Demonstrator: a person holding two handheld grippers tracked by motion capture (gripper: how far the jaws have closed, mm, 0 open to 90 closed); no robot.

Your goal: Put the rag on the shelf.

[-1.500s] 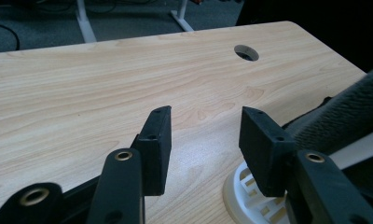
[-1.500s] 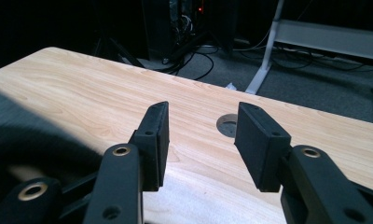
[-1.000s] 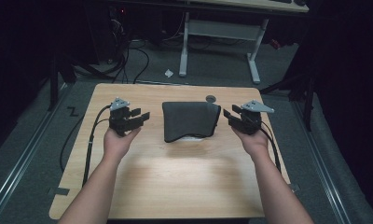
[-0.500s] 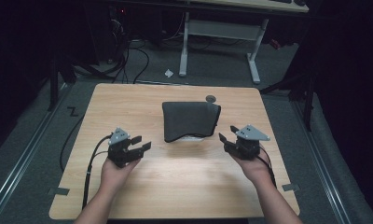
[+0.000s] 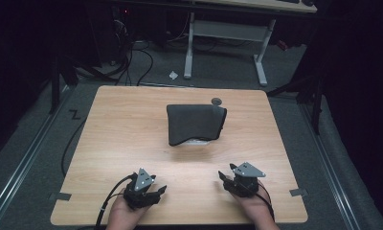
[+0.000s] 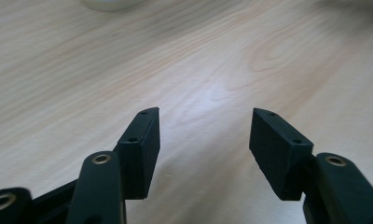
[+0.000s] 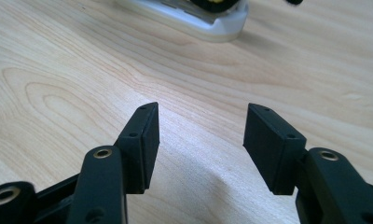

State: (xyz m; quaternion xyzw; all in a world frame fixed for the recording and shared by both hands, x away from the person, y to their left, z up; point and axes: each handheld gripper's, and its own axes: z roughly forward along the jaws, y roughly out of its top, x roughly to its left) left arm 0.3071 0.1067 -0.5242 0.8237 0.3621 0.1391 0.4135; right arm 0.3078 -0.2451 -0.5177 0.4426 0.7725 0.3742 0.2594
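Pale wooden table bore a dark folded cloth over a white base, well ahead of both jaws.

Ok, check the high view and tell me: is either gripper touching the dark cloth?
No: the left gripper and right gripper sit near the table's front edge, well apart from the dark cloth.

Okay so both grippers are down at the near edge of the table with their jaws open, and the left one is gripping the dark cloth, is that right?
Not quite. The left gripper holds nothing: the left gripper view shows only bare table between its open jaws. The dark cloth lies apart, mid-table, in the high view. The right gripper is open too, and both are at the near edge.
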